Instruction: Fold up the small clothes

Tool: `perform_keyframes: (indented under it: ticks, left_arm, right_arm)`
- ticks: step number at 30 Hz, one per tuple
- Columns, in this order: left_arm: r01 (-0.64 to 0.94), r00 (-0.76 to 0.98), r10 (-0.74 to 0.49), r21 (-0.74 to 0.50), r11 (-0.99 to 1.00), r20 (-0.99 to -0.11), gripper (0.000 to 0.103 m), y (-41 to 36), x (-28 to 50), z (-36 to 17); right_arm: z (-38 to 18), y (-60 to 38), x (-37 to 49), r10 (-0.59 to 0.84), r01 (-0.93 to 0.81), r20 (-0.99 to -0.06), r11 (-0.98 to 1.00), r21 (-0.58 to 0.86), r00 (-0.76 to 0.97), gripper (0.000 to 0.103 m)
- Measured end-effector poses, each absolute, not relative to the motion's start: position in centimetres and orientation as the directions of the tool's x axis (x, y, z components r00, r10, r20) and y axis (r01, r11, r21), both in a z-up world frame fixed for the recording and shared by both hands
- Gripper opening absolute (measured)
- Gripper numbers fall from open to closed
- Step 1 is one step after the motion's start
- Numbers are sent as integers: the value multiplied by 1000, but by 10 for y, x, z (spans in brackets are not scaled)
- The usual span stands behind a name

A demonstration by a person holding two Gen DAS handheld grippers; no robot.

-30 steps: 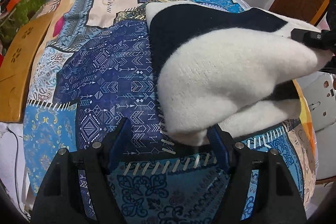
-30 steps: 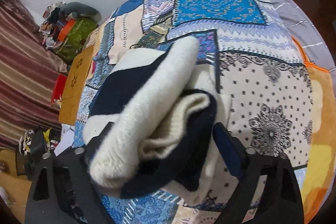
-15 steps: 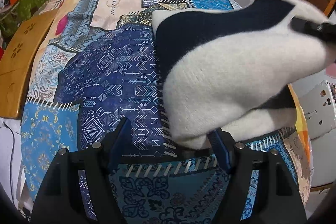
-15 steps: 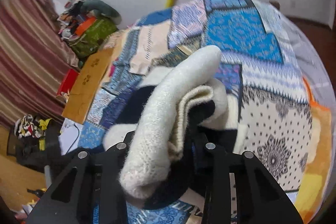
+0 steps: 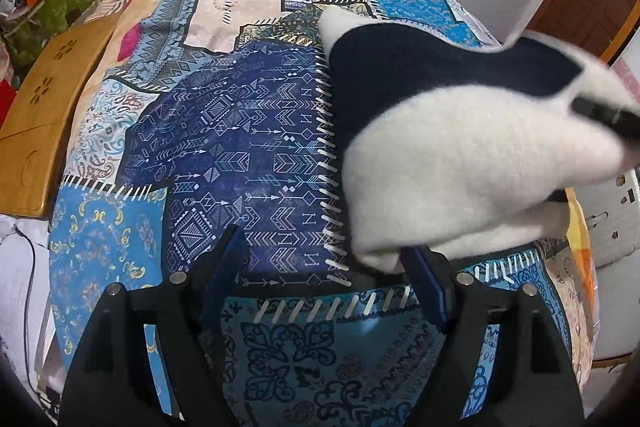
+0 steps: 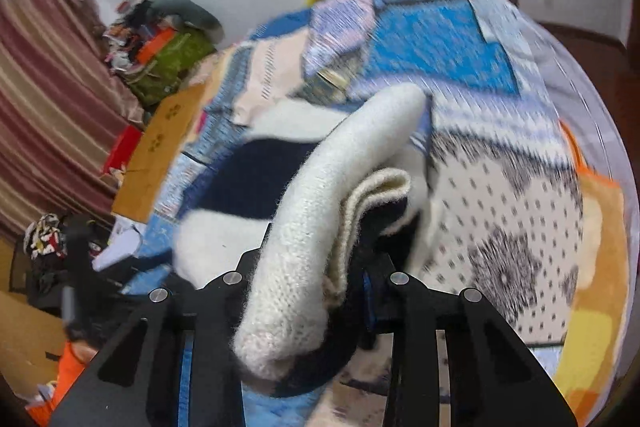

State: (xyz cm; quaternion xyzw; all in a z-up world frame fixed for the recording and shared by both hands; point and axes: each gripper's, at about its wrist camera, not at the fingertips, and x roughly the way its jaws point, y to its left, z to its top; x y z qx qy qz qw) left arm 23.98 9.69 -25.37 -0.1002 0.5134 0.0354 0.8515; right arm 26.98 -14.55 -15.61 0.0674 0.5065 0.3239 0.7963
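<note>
Left wrist view: the sweater (image 5: 460, 155) has been lifted higher at its right end than 1.0 s ago, and the right gripper's tip (image 5: 604, 113) sits further up and to the right, blurred. The left gripper (image 5: 324, 267) has its fingers wide apart with nothing between them; the sweater's lower white corner hangs just beside the right-hand finger (image 5: 428, 277). The sweater is white fuzzy knit with a broad dark navy band, draped over the right part of the patchwork bedspread (image 5: 224, 147).

Right wrist view: 1.0 s ago the fingers stood wide apart around the bundle; now the right gripper (image 6: 316, 267) is clamped on the sweater (image 6: 320, 227), pinching several layers. 1 thick cream fold runs up between the fingers, with a ribbed cream edge and navy layers beside it. The bedspread (image 6: 500, 195) is streaked with blur, and the view is tilted more toward the wall than before.
</note>
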Motion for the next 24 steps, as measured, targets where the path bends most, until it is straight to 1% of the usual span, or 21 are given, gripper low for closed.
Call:
perform_keyframes:
  ticks: [3,5,9,14,17,24]
  left_arm:
    - [-162,467,-40,-130,978,-883,78,97,238,-252]
    - [-161,467,-30,-118,980,-884,78,97,234,-249]
    - [-166,479,27,-61,984,-877,78,98,226,-239]
    - [-178,521,100,6,984,-848,78,103,218,-219]
    - [-183,546,114,15,983,-830,78,107,219,-205]
    - [-155,616,125,37,987,-778,79,102,232,-169]
  right_arm:
    - [-172,-154,265,564,-439,-783,792,424,262,33]
    - [-174,-154,259,544,-460,-793,799,388,274,36]
    - [-169,-157,247,511,-498,-802,805,321,309,38]
    - [-161,-163,236,474,-523,-805,815,249,356,41]
    - [-150,-166,231,455,-542,-798,817,196,396,41]
    - [-121,-172,231,465,-555,-739,818,150,487,41]
